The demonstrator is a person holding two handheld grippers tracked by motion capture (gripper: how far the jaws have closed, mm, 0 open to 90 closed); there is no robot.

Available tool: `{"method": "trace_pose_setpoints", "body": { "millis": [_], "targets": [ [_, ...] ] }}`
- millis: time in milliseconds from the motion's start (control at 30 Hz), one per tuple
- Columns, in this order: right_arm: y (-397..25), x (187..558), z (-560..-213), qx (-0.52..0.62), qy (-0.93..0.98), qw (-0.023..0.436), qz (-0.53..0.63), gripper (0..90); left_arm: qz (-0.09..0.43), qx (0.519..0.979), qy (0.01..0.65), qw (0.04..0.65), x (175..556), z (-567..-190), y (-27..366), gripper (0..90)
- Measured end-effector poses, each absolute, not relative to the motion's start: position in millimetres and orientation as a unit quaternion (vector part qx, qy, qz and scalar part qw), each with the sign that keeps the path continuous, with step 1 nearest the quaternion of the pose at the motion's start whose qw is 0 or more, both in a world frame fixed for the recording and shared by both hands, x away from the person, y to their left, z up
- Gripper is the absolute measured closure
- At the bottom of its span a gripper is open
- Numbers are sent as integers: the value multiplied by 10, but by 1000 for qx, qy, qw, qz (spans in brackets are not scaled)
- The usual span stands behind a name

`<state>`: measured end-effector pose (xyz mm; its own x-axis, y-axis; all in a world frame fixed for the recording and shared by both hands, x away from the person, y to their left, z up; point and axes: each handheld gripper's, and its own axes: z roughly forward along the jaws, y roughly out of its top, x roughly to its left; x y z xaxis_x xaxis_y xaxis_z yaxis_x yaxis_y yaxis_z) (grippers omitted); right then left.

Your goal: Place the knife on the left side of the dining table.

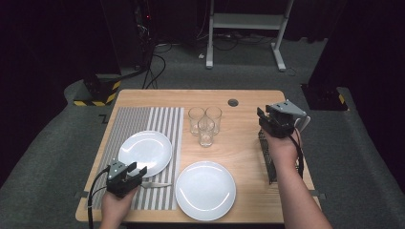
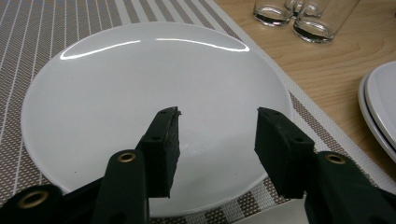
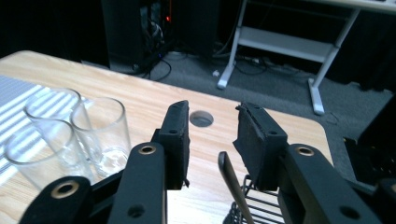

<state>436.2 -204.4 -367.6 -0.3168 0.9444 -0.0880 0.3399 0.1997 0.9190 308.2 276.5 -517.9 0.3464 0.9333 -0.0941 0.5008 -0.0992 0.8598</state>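
Because the round white glazed plate [image 2: 140, 93] lying on the striped grey placemat [image 1: 157, 119] at the near left of the surface is probably stiff, slick and breakable, the left tongs [image 2: 217, 140], apart above it, should pinch its near rim, while the right tongs [image 3: 212, 140] hang apart over the black wire rack [image 1: 267, 157].

The table [image 1: 239, 148] is light wood with a fine grain and a small dark round hole [image 1: 233, 102] near its far edge. On its left side lies a mat [image 1: 165, 124] striped grey and white: thin stripes on its left part, broad ones on its right. Two plates, one [image 1: 144, 153] on the mat and one [image 1: 205, 190] at the near edge, are plain glossy white. Three glasses [image 1: 205, 125] are clear and colourless. The rack [image 1: 267, 157] at the right edge is black wire. Both grippers, the left [image 1: 138, 172] and the right [image 1: 261, 114], are black with brass-coloured rivets. The floor [image 1: 47, 157] is grey carpet.
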Motion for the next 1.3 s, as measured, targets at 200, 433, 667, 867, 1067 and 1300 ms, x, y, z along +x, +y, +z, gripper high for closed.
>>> {"method": "trace_pose_setpoints", "body": {
  "millis": [200, 433, 667, 867, 1067, 1300],
  "targets": [
    [-2061, 4430, -3731, 478, 690, 350, 415, 666, 252, 696, 514, 434, 3077, -5174, 2786, 498],
    [-2047, 4487, -3810, 488, 691, 350, 402, 695, 251, 698, 513, 433, 3078, -5175, 2778, 498],
    [-2045, 4513, -3851, 496, 695, 341, 393, 745, 250, 697, 514, 433, 3088, -5179, 2786, 499],
    [-2051, 4509, -3865, 499, 695, 343, 387, 792, 251, 697, 513, 433, 3081, -5174, 2783, 500],
    [-2045, 4492, -3848, 495, 697, 349, 385, 812, 250, 697, 514, 433, 3087, -5181, 2786, 501],
    [-2101, 4418, -3763, 489, 688, 356, 401, 834, 251, 697, 514, 432, 3090, -5177, 2796, 502]
  ]
}}
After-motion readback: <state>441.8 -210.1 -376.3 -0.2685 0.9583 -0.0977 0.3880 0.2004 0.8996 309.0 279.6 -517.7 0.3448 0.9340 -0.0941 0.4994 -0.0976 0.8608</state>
